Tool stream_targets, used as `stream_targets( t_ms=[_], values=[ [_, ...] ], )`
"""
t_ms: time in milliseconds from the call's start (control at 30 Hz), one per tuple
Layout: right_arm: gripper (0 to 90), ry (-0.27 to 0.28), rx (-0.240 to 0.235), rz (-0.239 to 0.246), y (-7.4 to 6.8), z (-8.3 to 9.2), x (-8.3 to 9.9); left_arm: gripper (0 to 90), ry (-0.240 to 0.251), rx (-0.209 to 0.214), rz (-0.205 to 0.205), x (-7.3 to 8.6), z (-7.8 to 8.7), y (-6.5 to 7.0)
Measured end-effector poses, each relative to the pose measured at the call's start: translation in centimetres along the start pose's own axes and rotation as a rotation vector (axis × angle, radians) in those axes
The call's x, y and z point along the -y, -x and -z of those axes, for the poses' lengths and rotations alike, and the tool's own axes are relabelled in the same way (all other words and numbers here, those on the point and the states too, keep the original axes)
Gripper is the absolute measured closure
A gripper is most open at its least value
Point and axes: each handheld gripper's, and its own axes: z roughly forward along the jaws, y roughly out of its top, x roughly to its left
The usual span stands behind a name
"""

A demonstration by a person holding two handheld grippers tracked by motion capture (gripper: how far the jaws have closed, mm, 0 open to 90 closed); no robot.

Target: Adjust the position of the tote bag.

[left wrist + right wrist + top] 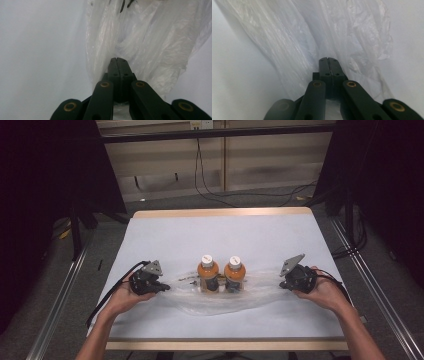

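We have the thin clear plastic bag [225, 297] lying flat across the lower middle of the high view on the pale grey surface [165, 235], stretched between both hands. Left tongs [165, 286] sit at the bag's left end, left of centre in the frame; in the left gripper view the left tongs [116, 59] have jaws pressed together, with crinkled film [150, 37] bunched around and above the tips, so we read them as clamped on the bag's edge. Right tongs [281, 284] sit at the bag's right end, right of centre; in the right gripper view the right tongs [328, 58] are likewise together, with film [294, 37] draped across the top and both sides, gripping that end. Two orange plastic bottles with white caps [221, 272] stand upright side by side at frame centre, just beside each other, on or inside the bag; we cannot tell which. Both bottles lie between the two tongs, apart from each. Black cables [107, 297] trail from the left tongs toward lower left.
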Motion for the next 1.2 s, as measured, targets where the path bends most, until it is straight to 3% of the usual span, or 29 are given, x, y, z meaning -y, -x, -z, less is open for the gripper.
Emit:
stream_targets(
  t_ms=[233,400,533,667,733,833,900,1000,1200],
  values=[
    [90.0,0.072,-0.034,-0.016,-0.1,0.6,-0.5,89.2,0.113,0.012,0.027,-0.6,1.2,0.2],
    [90.0,0.146,-0.066,-0.033,-0.1,1.5,-0.7,89.5,0.191,0.021,0.051,-0.8,1.9,0.3],
    [90.0,0.219,-0.067,-0.046,0.1,2.2,-0.8,90.0,0.256,0.051,0.063,-1.1,2.2,0.5],
    [90.0,0.286,-0.097,-0.075,0.2,2.7,-0.9,90.0,0.261,0.068,0.04,-2.1,1.5,1.6],
    [90.0,0.298,-0.107,-0.078,0.2,2.8,-1.0,90.0,0.27,0.038,0.028,-2.4,1.1,2.2],
    [90.0,0.296,-0.089,-0.09,0.2,3.0,-1.1,90.0,0.271,0.056,0.034,-2.8,0.6,2.7],
    [90.0,0.32,-0.109,-0.093,0.3,2.9,-1.2,90.0,0.264,0.057,0.026,-3.0,0.4,3.0],
    [90.0,0.344,-0.123,-0.101,0.1,3.0,-1.6,90.0,0.294,0.076,0.036,-3.4,0.1,3.5],
    [90.0,0.371,-0.157,-0.09,-0.8,2.6,-2.9,90.0,0.275,0.087,-0.01,-4.7,-0.9,5.7]
  ],
)
